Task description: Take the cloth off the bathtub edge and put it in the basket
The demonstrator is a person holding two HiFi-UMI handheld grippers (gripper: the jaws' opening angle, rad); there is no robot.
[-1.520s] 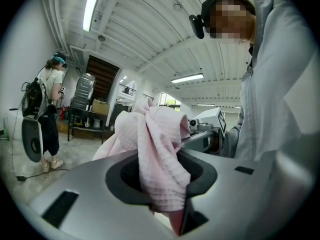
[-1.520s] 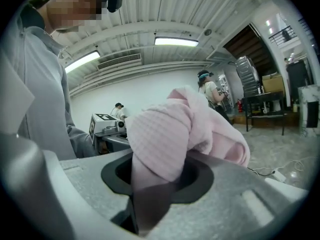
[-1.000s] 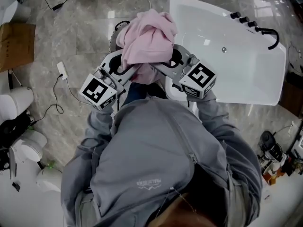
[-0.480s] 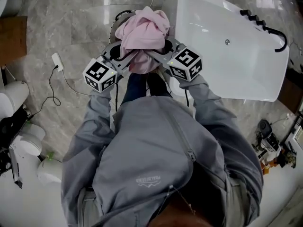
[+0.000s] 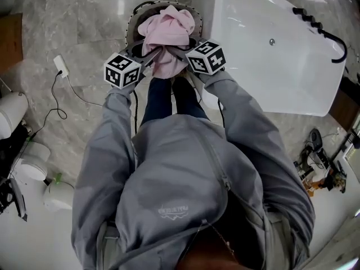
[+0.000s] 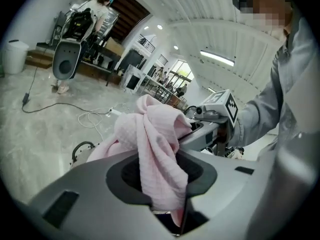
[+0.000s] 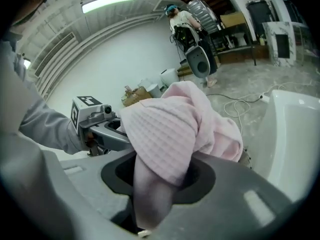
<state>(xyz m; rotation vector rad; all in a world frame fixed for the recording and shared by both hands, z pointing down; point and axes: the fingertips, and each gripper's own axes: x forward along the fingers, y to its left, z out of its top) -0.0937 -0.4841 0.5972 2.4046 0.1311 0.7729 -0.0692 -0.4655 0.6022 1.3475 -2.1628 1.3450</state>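
The pink cloth (image 5: 167,30) hangs bunched between both grippers, right over the round dark-rimmed basket (image 5: 131,21) on the floor beside the white bathtub (image 5: 270,72). My left gripper (image 5: 149,54) is shut on the cloth's left side and my right gripper (image 5: 181,48) on its right side. In the left gripper view the cloth (image 6: 150,139) runs down through the left gripper (image 6: 162,184), with the basket's rim (image 6: 79,149) below. In the right gripper view a fold of the cloth (image 7: 175,129) is pinched in the right gripper (image 7: 157,186), next to the bathtub wall (image 7: 295,134).
A white plug and cable (image 5: 59,66) lie on the marble floor left of the basket. A black faucet (image 5: 323,32) sits on the tub's far rim. White fixtures (image 5: 11,108) stand at the left. Another person (image 7: 180,14) stands far off by some equipment.
Both grippers have carried the cloth down and away from me, from in front of my chest to just above the basket. Their hold on the cloth is unchanged.
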